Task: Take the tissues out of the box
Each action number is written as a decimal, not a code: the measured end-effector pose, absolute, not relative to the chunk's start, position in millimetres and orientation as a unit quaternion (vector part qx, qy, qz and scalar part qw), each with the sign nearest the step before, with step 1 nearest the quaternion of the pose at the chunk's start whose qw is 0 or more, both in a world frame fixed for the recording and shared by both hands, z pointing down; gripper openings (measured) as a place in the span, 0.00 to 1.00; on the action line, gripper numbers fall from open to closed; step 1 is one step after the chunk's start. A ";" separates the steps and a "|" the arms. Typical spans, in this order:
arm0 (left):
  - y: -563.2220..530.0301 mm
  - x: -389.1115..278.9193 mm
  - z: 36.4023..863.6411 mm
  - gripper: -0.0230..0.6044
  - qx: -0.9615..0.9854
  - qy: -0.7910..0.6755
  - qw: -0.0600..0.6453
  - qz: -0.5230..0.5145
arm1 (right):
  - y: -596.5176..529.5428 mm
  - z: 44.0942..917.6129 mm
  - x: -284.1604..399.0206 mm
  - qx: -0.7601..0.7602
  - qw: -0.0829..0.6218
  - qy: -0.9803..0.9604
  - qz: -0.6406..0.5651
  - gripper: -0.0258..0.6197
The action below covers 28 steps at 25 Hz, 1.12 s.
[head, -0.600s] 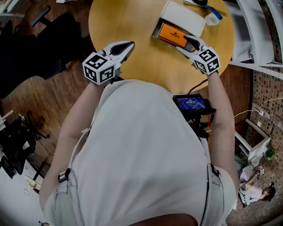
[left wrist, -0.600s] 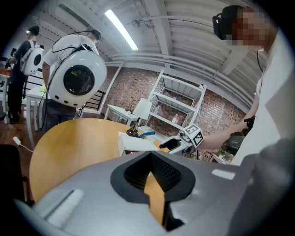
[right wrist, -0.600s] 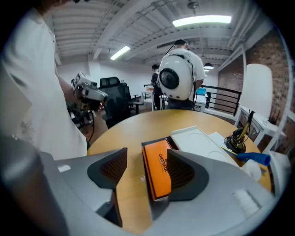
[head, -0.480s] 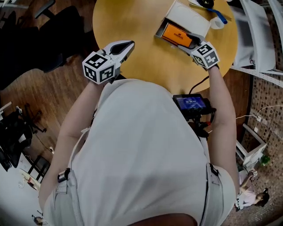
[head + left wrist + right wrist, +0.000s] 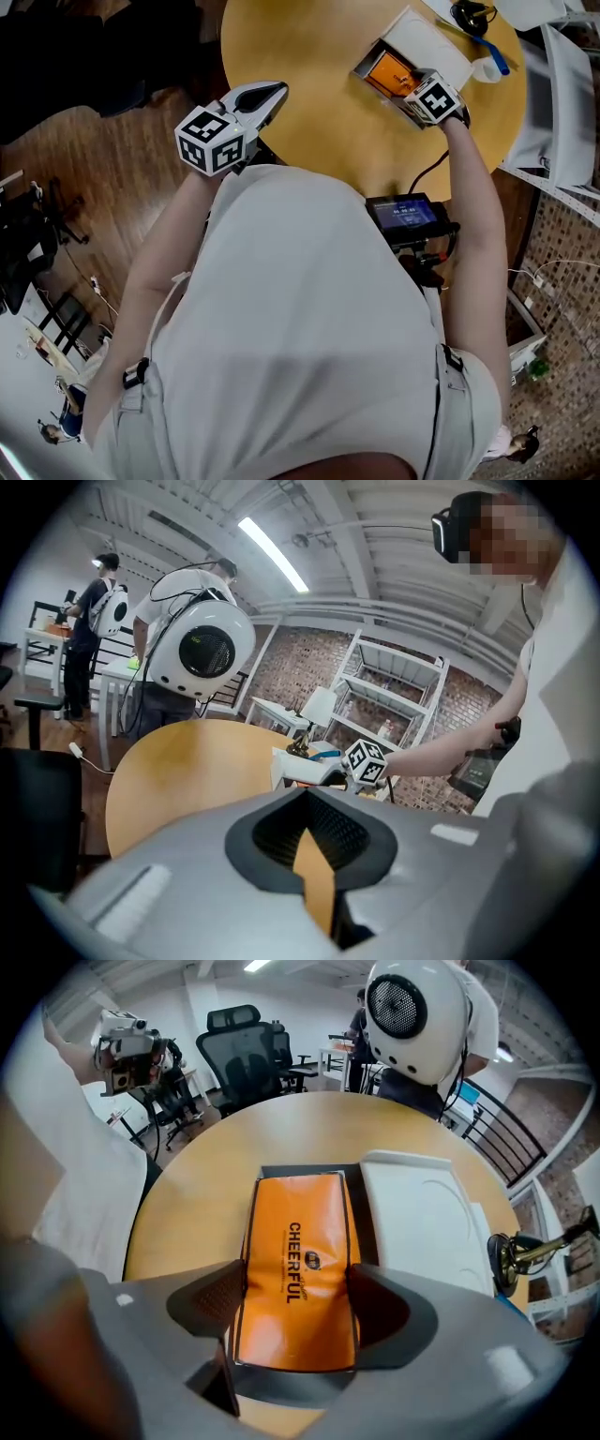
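Well to the left of the box, at the near edge of the round table: left gripper, clenched on nothing, jaws together with only a sliver of tabletop seen behind them. Looks idle in this step.

Inside the box: tissue pack, orange, lying flat and filling nearly the whole of the dark tray. Not lifted out yet, so most of the task is left to do.

Directly above the box: right gripper, released and spread as wide as possible, one jaw at each long side of the pack. Pads close beside the wrapper's edges, with no dent or crease in the wrapper to show a squeeze.

Touching the box on its right side: white lid, laid flat on the table.

Seems to be the approach-and-grasp step. Next, probably: lower a little so that the pads go between wrapper and box wall, close across the pack's width, then lift straight up. Calls for care, since the soft pack may buckle and the light box may rise with it.
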<state>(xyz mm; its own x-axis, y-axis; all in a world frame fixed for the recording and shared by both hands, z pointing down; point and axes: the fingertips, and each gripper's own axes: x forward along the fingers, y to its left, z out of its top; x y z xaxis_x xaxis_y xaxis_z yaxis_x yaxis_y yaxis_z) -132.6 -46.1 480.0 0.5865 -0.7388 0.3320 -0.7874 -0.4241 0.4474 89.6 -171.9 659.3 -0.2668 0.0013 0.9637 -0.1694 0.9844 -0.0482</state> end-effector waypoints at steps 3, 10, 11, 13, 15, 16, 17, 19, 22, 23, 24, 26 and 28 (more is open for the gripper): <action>-38.5 -135.3 475.7 0.04 0.841 -0.457 0.287 0.042 | -168.1 649.8 87.3 0.053 0.600 -0.795 0.069 0.52; -48.4 -127.5 472.1 0.04 0.858 -0.430 0.278 0.045 | -160.8 620.2 80.0 0.075 0.573 -0.815 0.043 0.45; -53.2 -125.0 473.4 0.04 0.861 -0.423 0.277 0.046 | -162.7 611.7 78.7 0.080 0.565 -0.820 0.035 0.45; -62.0 -115.9 471.5 0.04 0.872 -0.405 0.271 0.050 | -165.7 587.6 84.0 0.101 0.552 -0.827 0.025 0.45; -66.3 -102.4 463.0 0.04 0.885 -0.382 0.262 0.051 | -169.4 560.2 103.3 0.141 0.539 -0.830 0.029 0.46; -65.8 -95.0 458.1 0.04 0.891 -0.370 0.258 0.052 | -170.7 549.6 118.7 0.167 0.533 -0.829 0.036 0.46; -64.6 -87.4 454.2 0.04 0.897 -0.358 0.255 0.054 | -170.9 542.4 137.5 0.194 0.530 -0.825 0.047 0.46; -63.5 -73.0 452.0 0.04 0.906 -0.335 0.252 0.060 | -165.7 538.1 180.0 0.243 0.526 -0.811 0.077 0.46; -68.7 -56.5 455.4 0.04 0.915 -0.309 0.252 0.066 | -145.3 547.1 235.7 0.296 0.521 -0.789 0.133 0.46; -71.2 -52.0 456.5 0.04 0.917 -0.302 0.253 0.068 | -136.4 553.4 249.8 0.307 0.522 -0.782 0.149 0.46; -73.7 -47.9 457.5 0.04 0.919 -0.296 0.252 0.069 | -127.1 561.4 262.1 0.314 0.524 -0.775 0.163 0.46; -77.1 -40.7 459.0 0.04 0.922 -0.286 0.252 0.071 | -107.8 581.3 281.4 0.324 0.532 -0.759 0.189 0.46; -78.4 -36.1 459.6 0.04 0.924 -0.279 0.250 0.073 | -88.7 603.9 293.8 0.327 0.543 -0.744 0.212 0.46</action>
